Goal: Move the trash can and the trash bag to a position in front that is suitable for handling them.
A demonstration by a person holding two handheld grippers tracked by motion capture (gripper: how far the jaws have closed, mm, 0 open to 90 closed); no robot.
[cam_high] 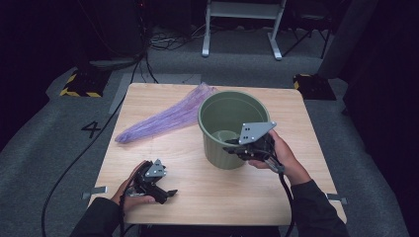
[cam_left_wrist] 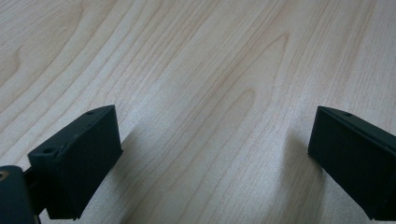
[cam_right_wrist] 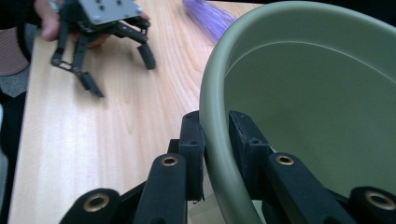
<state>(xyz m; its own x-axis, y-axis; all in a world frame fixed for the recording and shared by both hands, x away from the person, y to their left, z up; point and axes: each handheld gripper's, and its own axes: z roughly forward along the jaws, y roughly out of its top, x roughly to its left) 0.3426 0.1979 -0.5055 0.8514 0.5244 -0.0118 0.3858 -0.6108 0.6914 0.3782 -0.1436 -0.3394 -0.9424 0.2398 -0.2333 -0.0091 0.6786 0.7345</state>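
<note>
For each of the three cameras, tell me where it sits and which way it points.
High view: above the person's side, facing forward and down on the table; both forearms, left gripper, right gripper.
Left gripper view: rides the left gripper, facing bare tabletop between open jaws.
Right gripper view: rides the right gripper, jaws clamping the green bucket rim.
Shared: high and right gripper views show bucket, purple bag.

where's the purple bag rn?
High view: purple bag lies flat on the table's far-left part, its far end beside the green bucket's left rim.
</note>
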